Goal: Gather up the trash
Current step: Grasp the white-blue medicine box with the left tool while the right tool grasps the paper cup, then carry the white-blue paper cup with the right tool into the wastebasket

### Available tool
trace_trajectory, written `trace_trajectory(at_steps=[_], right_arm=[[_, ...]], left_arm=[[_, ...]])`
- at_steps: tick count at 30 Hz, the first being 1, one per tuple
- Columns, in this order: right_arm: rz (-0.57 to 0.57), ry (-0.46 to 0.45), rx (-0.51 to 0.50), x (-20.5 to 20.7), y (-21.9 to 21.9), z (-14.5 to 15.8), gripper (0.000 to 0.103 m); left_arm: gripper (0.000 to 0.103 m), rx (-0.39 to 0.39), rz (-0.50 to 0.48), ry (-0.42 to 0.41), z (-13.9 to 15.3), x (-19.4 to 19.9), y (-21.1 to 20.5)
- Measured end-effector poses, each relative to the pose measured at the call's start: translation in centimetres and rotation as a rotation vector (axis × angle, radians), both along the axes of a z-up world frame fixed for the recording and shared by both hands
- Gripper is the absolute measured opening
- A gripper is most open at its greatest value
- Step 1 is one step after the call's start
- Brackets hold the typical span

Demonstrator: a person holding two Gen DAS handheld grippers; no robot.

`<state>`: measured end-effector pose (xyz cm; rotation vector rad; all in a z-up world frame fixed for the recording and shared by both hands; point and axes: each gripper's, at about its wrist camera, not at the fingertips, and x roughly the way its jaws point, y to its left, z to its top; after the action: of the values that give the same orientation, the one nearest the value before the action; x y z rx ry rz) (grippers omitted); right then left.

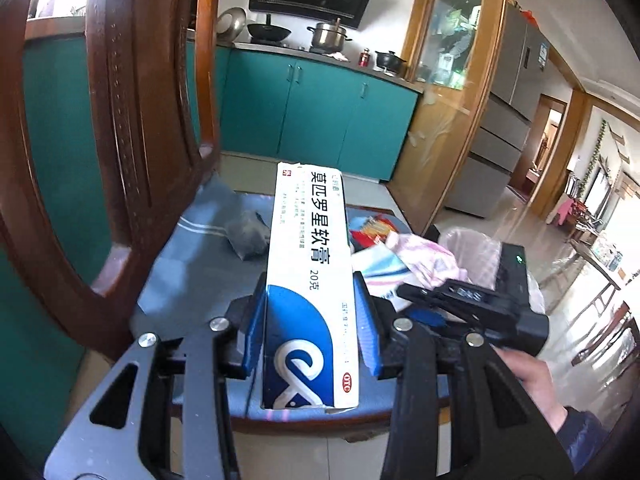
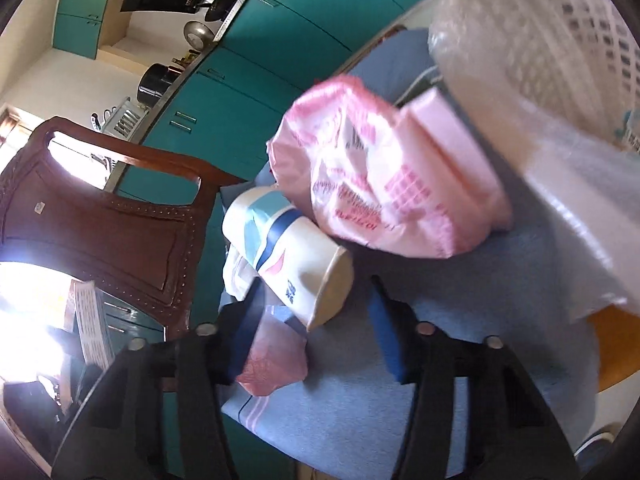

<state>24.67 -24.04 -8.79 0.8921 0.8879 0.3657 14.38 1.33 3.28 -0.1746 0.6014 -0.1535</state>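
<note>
Beside the blue seat cushion (image 2: 460,320) stands a white lattice waste basket (image 2: 568,32) with a clear liner; its contents cannot be made out. Clamped between the left gripper (image 1: 312,320) pads, an ointment box (image 1: 308,264) is lifted above the cushion. Over there, the right gripper (image 2: 316,336) has jaws partly apart around a pink wrapper (image 2: 276,360), beside a fallen paper cup (image 2: 288,248) and a pink plastic bag (image 2: 384,168).

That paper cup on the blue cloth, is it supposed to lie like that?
It looks odd: the paper cup lies tipped on its side on the blue cloth, against a crumpled pink bag. No spill shows.
</note>
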Motion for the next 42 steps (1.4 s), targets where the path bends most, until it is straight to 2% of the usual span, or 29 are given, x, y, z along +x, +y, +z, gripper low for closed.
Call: trace_trajectory(at_steps=[3,5,7,10,12,14,17,22,30,42], right_arm=[[0.022,-0.037,-0.006,0.4,0.6,0.6,0.027],[0.041,-0.057,-0.018,0.4,1.0,1.0,0.007],[0.035,-0.088,-0.049,0.2,1.2,1.6,0.004],[0.037,-0.145,-0.066,-0.5,1.4,3.3,0.004],[0.04,-0.203,-0.103,-1.7,1.6,5.4,0.004],[0.049,-0.266,-0.197,-3.1,2.1,7.6,0.004],[0.035,-0.405,-0.436,-7.3,3.2,11.4,0.003],[0.012,-0.522,-0.608,-11.7,4.1,13.9,0.003],[0.017,-0.483,-0.627,-11.4,3.7,12.4,0.003],[0.033,-0.499,-0.633,-11.5,4.8,12.5,0.003]], left_arm=[[0.04,0.012,-0.014,0.004,-0.2,-0.5,-0.5],[0.04,0.015,-0.008,0.01,-0.4,-0.6,-0.7],[0.04,0.011,-0.004,0.023,-0.6,-0.2,-0.4],[0.04,0.012,0.001,0.017,-0.3,-0.4,0.0],[0.04,0.017,-0.005,0.003,-0.1,-0.5,-0.1],[0.04,0.033,-0.014,-0.011,0.1,-0.6,-0.4],[0.04,0.047,-0.022,-0.017,0.2,-0.9,-0.9],[0.04,0.066,-0.02,-0.009,-0.2,-0.7,-1.4],[0.04,0.089,-0.027,-0.007,-0.6,-0.9,-2.0],[0.04,0.102,-0.021,0.005,-0.8,-0.5,-2.0]])
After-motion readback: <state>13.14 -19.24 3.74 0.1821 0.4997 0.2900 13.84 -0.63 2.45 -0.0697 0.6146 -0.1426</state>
